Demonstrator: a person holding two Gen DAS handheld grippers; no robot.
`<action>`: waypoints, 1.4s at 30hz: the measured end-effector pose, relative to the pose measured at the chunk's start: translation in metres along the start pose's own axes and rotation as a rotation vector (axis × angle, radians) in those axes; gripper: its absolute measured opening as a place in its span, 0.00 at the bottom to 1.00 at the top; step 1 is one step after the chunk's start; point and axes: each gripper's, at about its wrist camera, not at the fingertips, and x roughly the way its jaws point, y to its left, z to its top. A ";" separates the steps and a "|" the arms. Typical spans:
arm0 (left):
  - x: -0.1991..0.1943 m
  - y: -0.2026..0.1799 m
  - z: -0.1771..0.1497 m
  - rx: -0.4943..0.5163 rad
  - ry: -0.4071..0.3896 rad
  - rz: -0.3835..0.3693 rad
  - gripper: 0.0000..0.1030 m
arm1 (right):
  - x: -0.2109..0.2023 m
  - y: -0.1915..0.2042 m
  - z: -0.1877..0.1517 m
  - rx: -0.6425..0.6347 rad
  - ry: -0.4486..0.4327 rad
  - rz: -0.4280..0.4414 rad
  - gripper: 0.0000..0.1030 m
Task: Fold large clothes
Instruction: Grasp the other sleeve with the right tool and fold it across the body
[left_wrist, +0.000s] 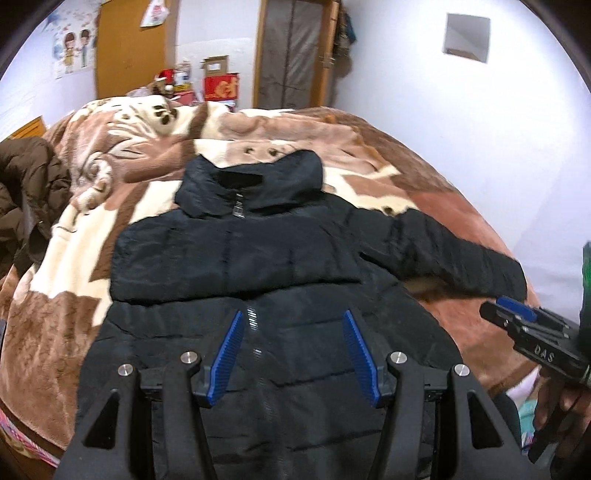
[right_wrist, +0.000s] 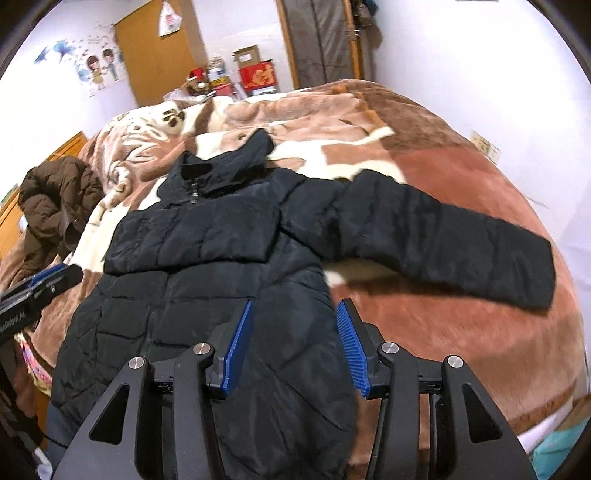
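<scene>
A black puffer jacket (left_wrist: 266, 258) lies front up on the bed, zipped, collar at the far end. One sleeve is folded across its chest. The other sleeve (right_wrist: 443, 236) lies stretched out to the right on the blanket. My left gripper (left_wrist: 293, 317) is open and empty above the jacket's lower front, over the zip. My right gripper (right_wrist: 295, 306) is open and empty above the jacket's right hem edge; it also shows in the left wrist view (left_wrist: 517, 314) at the right, near the sleeve cuff. The left gripper shows at the left of the right wrist view (right_wrist: 55, 277).
A brown and cream patterned blanket (right_wrist: 461, 332) covers the bed. A brown jacket (right_wrist: 55, 206) is heaped at the bed's left edge. Boxes and clutter (right_wrist: 255, 74) stand beyond the far end, by a wooden door (right_wrist: 155, 55).
</scene>
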 end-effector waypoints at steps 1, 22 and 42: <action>0.003 -0.005 -0.001 0.011 0.010 -0.003 0.57 | 0.001 -0.007 -0.002 0.018 0.007 -0.010 0.47; 0.167 -0.026 0.031 0.096 0.154 0.045 0.57 | 0.093 -0.198 -0.009 0.531 0.082 -0.085 0.63; 0.201 -0.018 0.055 0.048 0.156 -0.037 0.65 | 0.060 -0.241 0.034 0.666 -0.120 -0.158 0.13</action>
